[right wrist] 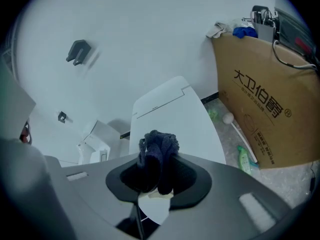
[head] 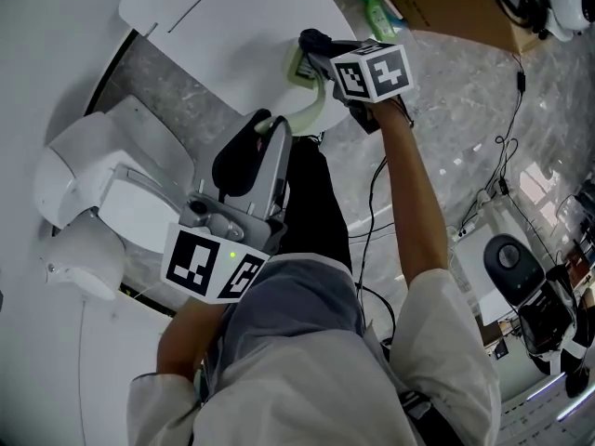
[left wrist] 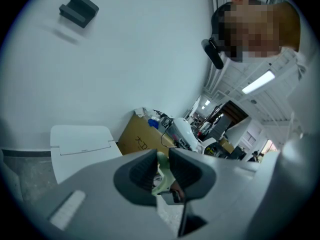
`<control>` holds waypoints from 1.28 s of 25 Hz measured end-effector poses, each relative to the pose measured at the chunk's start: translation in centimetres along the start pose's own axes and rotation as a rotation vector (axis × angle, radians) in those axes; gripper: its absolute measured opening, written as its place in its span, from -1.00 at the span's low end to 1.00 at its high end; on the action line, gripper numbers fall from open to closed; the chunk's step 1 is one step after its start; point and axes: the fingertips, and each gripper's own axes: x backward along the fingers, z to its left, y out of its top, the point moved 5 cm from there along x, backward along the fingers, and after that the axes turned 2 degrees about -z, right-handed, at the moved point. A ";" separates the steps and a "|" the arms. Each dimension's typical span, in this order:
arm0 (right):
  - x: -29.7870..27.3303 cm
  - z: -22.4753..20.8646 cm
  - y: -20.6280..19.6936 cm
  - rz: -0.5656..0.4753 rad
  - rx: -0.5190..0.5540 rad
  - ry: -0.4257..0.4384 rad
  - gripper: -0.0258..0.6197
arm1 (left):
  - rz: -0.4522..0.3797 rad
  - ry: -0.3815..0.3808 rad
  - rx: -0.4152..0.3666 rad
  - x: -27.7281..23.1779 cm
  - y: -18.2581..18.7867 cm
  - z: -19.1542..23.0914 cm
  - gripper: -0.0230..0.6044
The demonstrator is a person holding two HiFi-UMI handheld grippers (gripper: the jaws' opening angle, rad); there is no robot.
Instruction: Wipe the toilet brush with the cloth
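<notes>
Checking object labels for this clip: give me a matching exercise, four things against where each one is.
Things:
1. cloth
2. toilet brush
3. green bottle
4. cardboard box

Places:
A. on the floor beside the box
B. held in the left gripper
C. standing against the wall
D. held in the right gripper

Pairs: 1-D, 2-B, 3-A, 4-C

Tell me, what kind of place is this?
Probably a mock bathroom inside a lab or workshop: a white toilet, a green bottle on the floor, yet a cardboard box and loose cables nearby.
</notes>
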 end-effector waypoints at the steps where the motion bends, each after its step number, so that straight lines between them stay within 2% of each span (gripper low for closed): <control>1: -0.2 0.1 0.1 -0.001 0.000 0.007 -0.62 | 0.001 0.000 -0.001 0.0 0.0 0.0 -0.93; 12: -1.6 0.6 1.9 -0.022 -0.015 0.066 -0.62 | -0.003 0.002 0.010 0.1 -0.1 0.0 -0.93; 32: -3.5 -1.4 3.7 -0.091 -0.180 0.146 -0.62 | -0.005 -0.001 0.013 0.0 0.0 -0.1 -0.93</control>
